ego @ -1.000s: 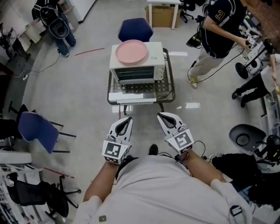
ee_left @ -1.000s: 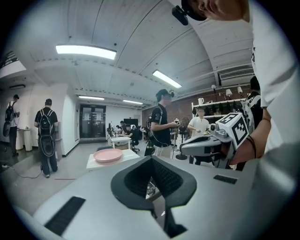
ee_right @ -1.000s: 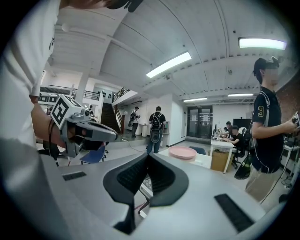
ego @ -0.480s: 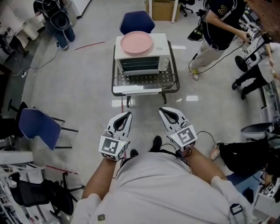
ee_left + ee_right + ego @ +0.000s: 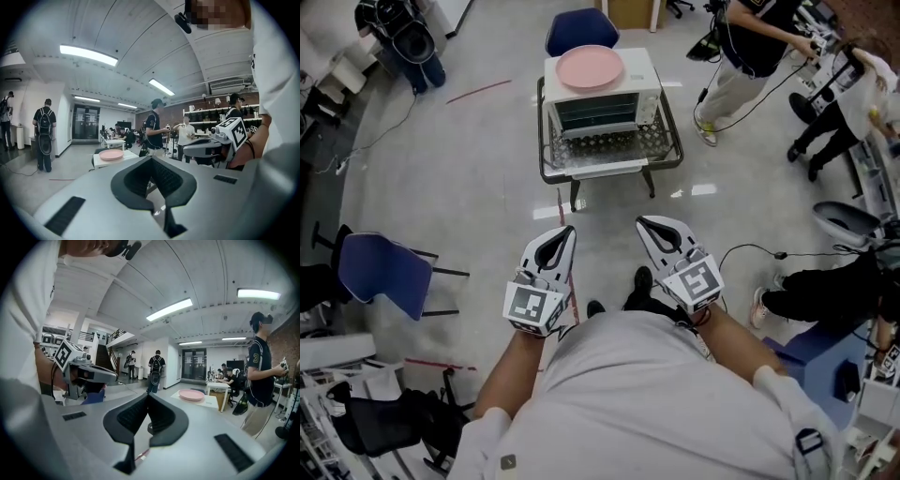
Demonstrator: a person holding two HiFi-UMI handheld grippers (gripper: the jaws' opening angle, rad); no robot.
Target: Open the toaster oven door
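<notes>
**Toaster oven door: too far off to call, both grippers shut and empty**

Toaster oven stands on the far part of a low cart out on the floor, well ahead of the person. A pink plate lies on its roof. Its front faces the person, and rack lines show across it.

Between that front and the cart's near edge lies a meshed stretch, ending in a pale strip along the near edge. That strip could be the top rail of a door folded down flat, with the cart's mesh showing through its glass. It could equally be part of the cart, with the door upright and shut and the racks seen through the pane. At this distance I cannot tell which.

The left gripper and right gripper are held side by side close to the person's body. They point toward the cart and are well apart from it. Each gripper's own view shows its jaws closed together with nothing between them, and the plate and the oven top look small in the distance beyond the tips.

As I judge it, the scene fits two stages. Either the door is shut and the cart is yet to be reached, or the door is down and the person stands clear of a finished job. Neither gripper touches the oven now.
</notes>
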